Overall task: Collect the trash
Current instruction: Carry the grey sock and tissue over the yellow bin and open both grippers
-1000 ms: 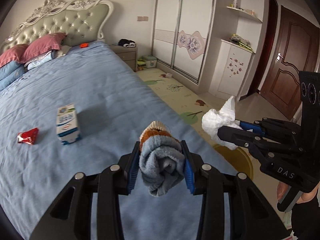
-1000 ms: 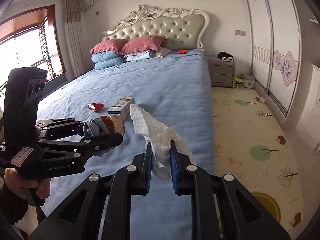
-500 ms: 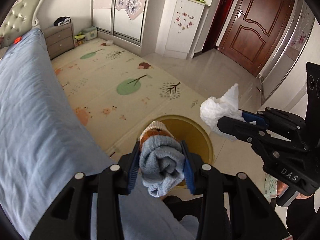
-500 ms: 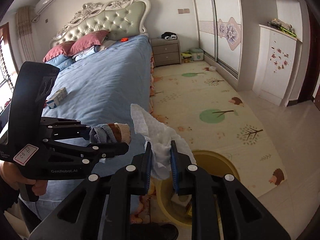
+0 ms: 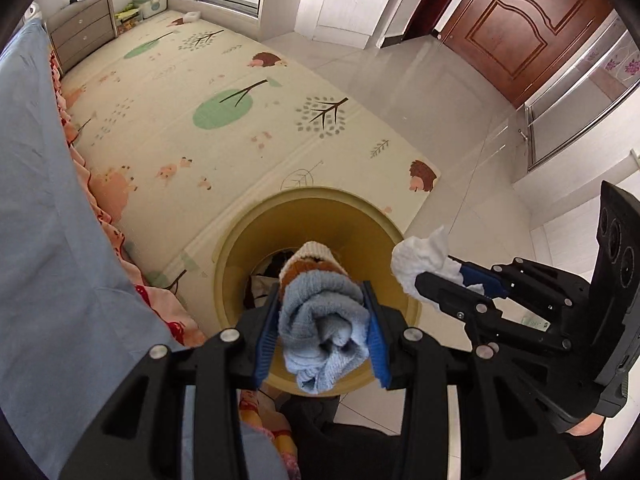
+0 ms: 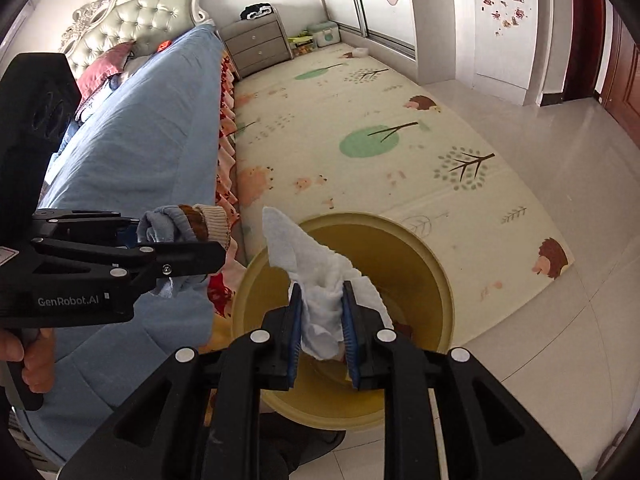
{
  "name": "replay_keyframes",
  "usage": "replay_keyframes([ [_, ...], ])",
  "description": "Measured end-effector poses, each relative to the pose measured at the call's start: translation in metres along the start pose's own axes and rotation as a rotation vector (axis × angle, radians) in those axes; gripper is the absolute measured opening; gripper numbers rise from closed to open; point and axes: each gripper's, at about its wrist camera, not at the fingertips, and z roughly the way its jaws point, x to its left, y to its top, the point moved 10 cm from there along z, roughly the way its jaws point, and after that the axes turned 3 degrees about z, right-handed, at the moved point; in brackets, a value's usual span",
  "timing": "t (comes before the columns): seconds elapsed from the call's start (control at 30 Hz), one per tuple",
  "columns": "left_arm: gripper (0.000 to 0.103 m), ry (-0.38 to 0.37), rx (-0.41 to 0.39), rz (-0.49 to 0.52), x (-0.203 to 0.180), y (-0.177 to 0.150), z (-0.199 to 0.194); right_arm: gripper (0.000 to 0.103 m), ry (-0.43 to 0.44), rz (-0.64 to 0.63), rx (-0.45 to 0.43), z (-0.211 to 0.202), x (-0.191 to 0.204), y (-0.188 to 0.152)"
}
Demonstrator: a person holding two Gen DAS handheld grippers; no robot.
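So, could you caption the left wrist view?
Left gripper holds a rolled sock over the yellow bin.

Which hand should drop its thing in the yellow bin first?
Probably the right. The right gripper holds its white tissue right above the open mouth of the yellow bin. The left gripper, clamping the rolled sock, appears beside the rim, nearer the bed.

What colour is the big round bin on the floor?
Yellow. The trash bin shows best in the right wrist view.
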Motion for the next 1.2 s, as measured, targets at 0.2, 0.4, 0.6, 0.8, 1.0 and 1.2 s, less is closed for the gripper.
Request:
replay_keyframes([
  [0.2,0.064,-0.029,0.048,-0.047,0.001,0.001,0.026,0.045,-0.017,-0.01,0.024,0.012,-0.009,-0.004],
  [0.4,0.098,0.018,-0.046,-0.014,0.0,0.011,0.008,0.074,-0.021,-0.01,0.029,0.015,-0.013,-0.014],
  [0.6,0.098,-0.002,-0.041,0.017,-0.012,0.008,0.004,0.074,0.011,0.021,0.003,0.001,-0.009,-0.012],
  [0.8,0.098,0.002,-0.092,0.031,-0.019,0.012,-0.017,0.074,0.007,0.005,-0.029,-0.013,-0.002,-0.008],
  [1.0,0.098,-0.014,-0.166,0.007,-0.017,0.017,-0.052,0.074,0.0,0.011,-0.054,-0.026,0.004,-0.001],
  [1.2,0.098,0.025,-0.244,-0.027,0.001,0.012,-0.098,0.075,0.011,-0.017,-0.106,-0.048,0.029,0.008],
])
